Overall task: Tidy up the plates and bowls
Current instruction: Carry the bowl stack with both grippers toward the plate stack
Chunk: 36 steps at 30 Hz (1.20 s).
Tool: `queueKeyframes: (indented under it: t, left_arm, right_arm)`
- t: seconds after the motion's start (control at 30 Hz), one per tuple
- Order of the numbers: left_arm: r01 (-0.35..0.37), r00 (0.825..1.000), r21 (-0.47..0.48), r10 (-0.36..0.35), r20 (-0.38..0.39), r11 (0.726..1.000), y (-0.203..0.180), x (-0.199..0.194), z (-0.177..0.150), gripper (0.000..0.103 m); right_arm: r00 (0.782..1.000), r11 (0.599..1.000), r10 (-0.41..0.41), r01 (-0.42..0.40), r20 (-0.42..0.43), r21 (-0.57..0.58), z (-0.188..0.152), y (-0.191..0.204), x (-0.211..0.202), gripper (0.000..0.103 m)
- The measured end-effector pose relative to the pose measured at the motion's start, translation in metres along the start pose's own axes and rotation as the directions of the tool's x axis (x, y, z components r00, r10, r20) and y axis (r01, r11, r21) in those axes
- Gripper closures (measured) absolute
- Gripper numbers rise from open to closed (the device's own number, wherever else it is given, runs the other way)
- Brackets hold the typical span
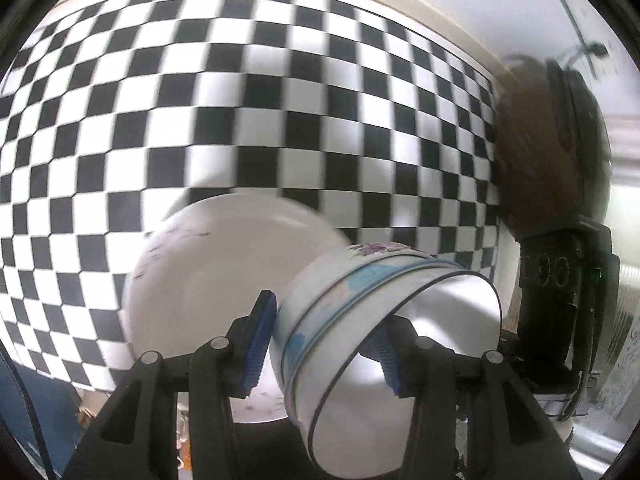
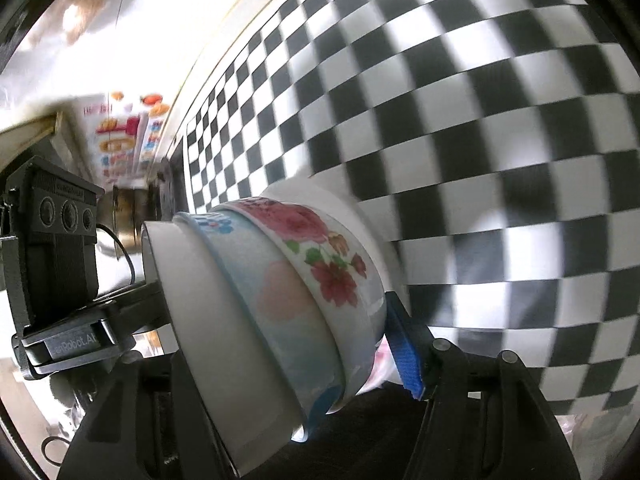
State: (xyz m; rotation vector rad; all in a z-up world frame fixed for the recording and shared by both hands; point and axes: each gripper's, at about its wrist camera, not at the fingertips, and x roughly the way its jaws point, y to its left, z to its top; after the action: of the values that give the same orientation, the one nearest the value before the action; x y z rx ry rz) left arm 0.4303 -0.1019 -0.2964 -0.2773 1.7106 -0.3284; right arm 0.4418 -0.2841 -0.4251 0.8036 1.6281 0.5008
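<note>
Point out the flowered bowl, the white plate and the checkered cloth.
flowered bowl (image 2: 332, 264): right wrist view, on its red flower print.
white plate (image 1: 224, 264): left wrist view, on its bare centre.
checkered cloth (image 1: 240, 100): left wrist view, on the open squares above the plate.

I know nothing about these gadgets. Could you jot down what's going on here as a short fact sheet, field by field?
Setting: black-and-white checkered tablecloth
Held item: stack of nested bowls, tipped on its side
Stack makeup: plain white bowl, pastel blue bowl, red-flowered bowl
Left gripper: jaws clamped on the stack, one finger inside the innermost bowl, one outside
Right gripper: jaws around the same stack from the other side
Also present: white plate behind the bowls
Image quality: blurred
</note>
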Motion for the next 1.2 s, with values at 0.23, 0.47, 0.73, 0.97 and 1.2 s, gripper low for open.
queueKeyframes:
  t: [0.23, 0.47, 0.73, 0.97, 1.2]
  left_arm:
    - [-0.005, 1.0, -0.099, 0.006, 0.013, 0.995, 0.048, 0.0, -0.009, 0.06]
    - [0.002, 1.0, -0.15, -0.002, 0.003, 0.989, 0.072, 0.011, -0.012, 0.059]
    - [0.01, 1.0, -0.164, -0.011, -0.008, 0.986, 0.079, 0.017, -0.012, 0.058]
    - [0.0, 1.0, -0.159, -0.002, -0.011, 0.987, 0.08, 0.016, -0.012, 0.06]
    - [-0.043, 0.999, -0.114, 0.044, 0.011, 0.993, 0.068, 0.011, -0.015, 0.06]
  right_arm:
    - [0.996, 0.998, -0.028, 0.023, -0.079, -0.06, 0.0, 0.029, 0.051, 0.039]
    - [0.99, 0.996, -0.052, 0.043, -0.128, -0.072, 0.002, 0.027, 0.08, 0.039]
    - [0.986, 0.995, -0.09, 0.082, -0.141, -0.065, 0.004, 0.027, 0.091, 0.039]
    - [0.978, 0.986, -0.154, 0.143, -0.144, -0.087, 0.006, 0.031, 0.092, 0.038]
    - [0.97, 0.973, -0.207, 0.19, -0.131, -0.13, 0.004, 0.037, 0.086, 0.038]
